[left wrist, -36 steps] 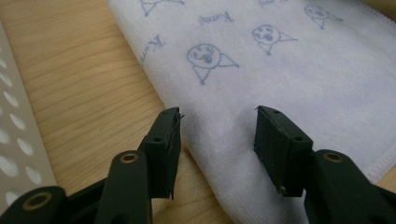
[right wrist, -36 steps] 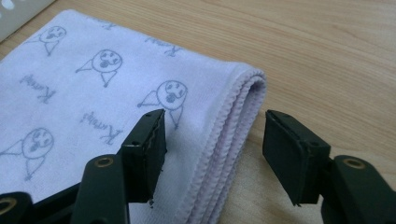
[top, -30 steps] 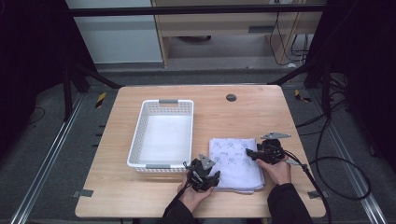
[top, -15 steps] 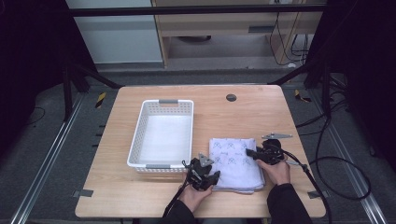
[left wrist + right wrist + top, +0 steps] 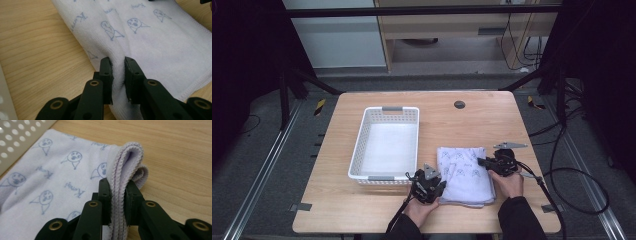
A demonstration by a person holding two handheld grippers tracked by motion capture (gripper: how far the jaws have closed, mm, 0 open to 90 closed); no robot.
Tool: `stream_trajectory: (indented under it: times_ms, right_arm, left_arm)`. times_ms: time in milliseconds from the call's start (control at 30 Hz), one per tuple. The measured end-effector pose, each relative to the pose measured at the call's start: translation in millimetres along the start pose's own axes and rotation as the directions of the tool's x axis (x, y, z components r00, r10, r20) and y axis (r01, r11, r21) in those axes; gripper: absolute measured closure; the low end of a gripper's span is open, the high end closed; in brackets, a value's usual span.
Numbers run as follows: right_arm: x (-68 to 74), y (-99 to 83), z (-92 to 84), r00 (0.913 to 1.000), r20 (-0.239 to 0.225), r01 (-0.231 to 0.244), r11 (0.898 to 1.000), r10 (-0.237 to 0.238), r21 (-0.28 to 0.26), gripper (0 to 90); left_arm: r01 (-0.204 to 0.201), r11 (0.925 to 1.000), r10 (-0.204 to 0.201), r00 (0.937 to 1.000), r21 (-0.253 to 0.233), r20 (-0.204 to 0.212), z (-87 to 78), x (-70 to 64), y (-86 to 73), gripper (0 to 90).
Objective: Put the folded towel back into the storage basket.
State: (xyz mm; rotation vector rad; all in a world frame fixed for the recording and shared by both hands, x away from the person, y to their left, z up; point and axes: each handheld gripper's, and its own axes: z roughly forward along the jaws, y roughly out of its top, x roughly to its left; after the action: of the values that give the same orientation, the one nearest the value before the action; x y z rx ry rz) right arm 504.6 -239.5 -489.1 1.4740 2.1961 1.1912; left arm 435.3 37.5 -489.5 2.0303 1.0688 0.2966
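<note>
Wooden table (image 5: pixel 472 125), folded towel (image 5: pixel 464 172) (both grippers' jaws pinching its edges).

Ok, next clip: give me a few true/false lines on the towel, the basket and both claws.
1. The left claw pinches a fold of the towel. True.
2. The towel lies inside the white basket. False: it lies on the table, beside the basket.
3. The right claw grips the towel's layered edge. True.
4. The basket holds a second towel. False: it is empty.
</note>
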Motion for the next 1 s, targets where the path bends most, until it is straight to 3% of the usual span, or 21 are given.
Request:
stream_trajectory:
  times_ms: [200,433,1000]
  right_arm:
    - [3.2,3.9,-11.5,0.9998,-0.018,-0.007,0.999,0.006,-0.040,78.8]
    - [12.0,14.2,-34.6,0.9994,-0.029,0.015,0.993,-0.019,-0.117,79.0]
    - [26.2,35.8,-66.1,0.9993,-0.011,0.032,0.974,-0.036,-0.222,79.0]
  left_arm:
    - [0.002,0.9995,-0.001,0.9999,-0.031,0.011,-4.9,-1.4,2.1,77.4]
    - [-0.029,0.9970,0.030,0.9994,-0.072,0.014,-16.5,-5.8,9.7,77.7]
    - [-0.070,0.9855,0.076,0.9967,-0.154,0.028,-51.9,-8.6,39.8,77.7]
